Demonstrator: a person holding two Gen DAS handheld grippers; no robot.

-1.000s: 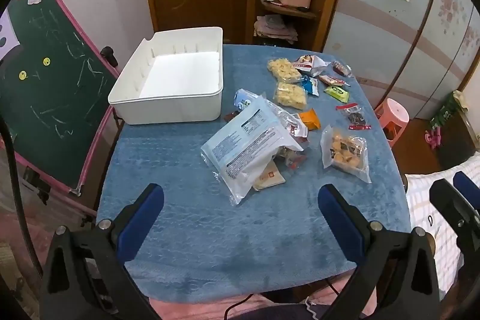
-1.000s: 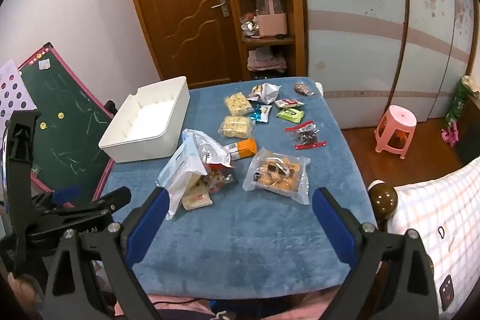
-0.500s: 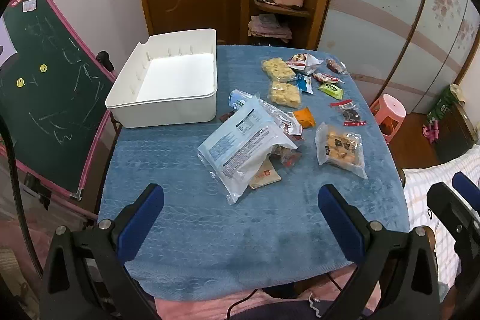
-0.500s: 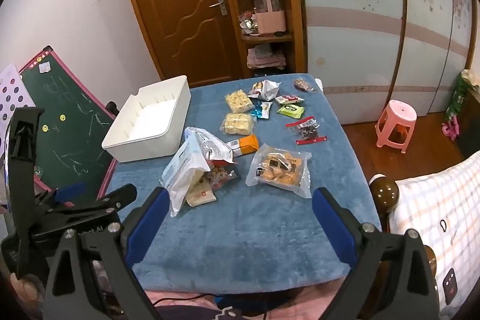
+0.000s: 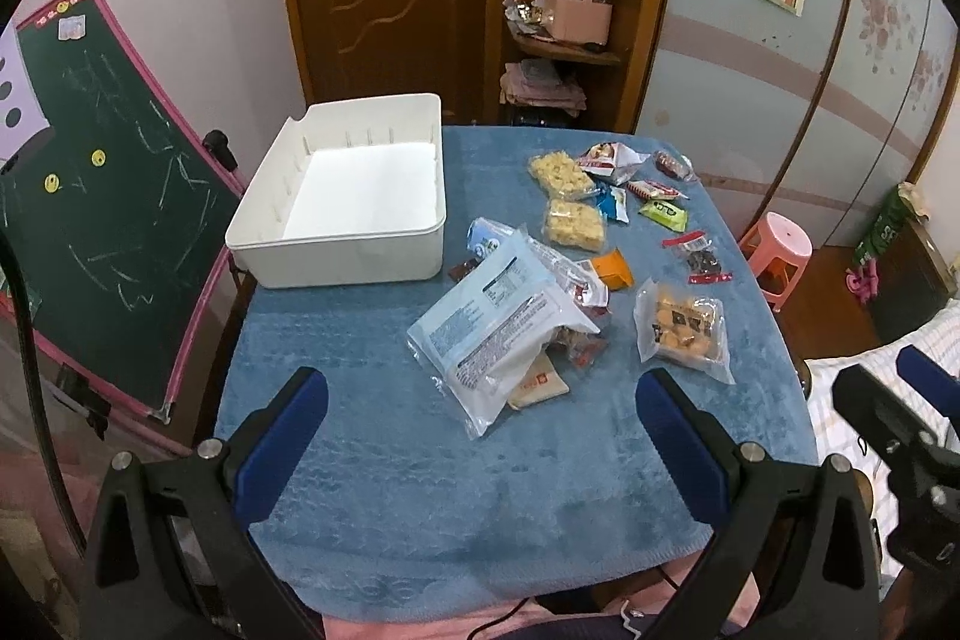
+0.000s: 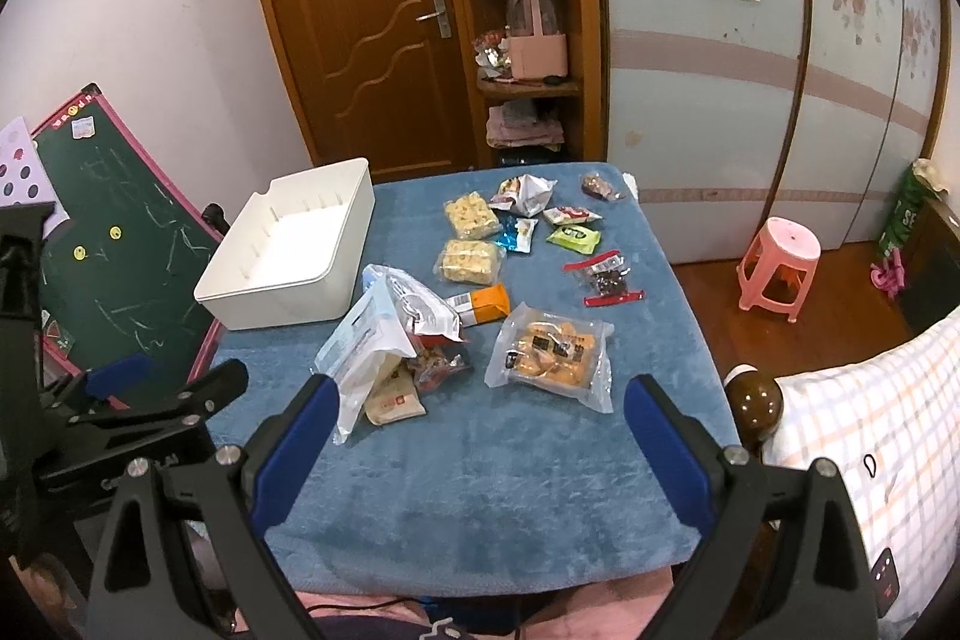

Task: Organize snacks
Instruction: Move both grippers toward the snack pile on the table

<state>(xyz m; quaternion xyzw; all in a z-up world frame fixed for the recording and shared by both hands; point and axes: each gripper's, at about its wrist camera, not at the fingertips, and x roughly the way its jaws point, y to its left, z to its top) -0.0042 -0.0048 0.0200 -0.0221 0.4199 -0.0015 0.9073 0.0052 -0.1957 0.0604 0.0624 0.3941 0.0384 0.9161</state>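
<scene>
I hold two tools: my left gripper (image 5: 480, 436) and my right gripper (image 6: 477, 430), both spread wide and holding nothing, both hanging over the near edge of the blue table (image 5: 420, 490).

Ahead and to the left of my left gripper sits one white bin (image 5: 342, 196), with nothing in it. The snacks lie loose on the table, ahead of both tools and to the right of the bin. I count two clear packs of yellow puffed pieces (image 6: 471, 215) (image 6: 468, 261), one behind the other. There is one large pale-blue bag (image 5: 498, 322) lying on a small heap of wrappers, one orange packet (image 6: 483, 303), and one clear bag of brown pastries (image 6: 549, 355) straight ahead of my right gripper. Farther off I see one green packet (image 6: 573, 236), one red-sealed bag of dark pieces (image 6: 606, 277), and one crumpled silver wrapper (image 6: 522, 193).

Compared with a second ago, no snack has shifted; my tools have pulled back and tipped up a little, so more of the room shows.
</scene>
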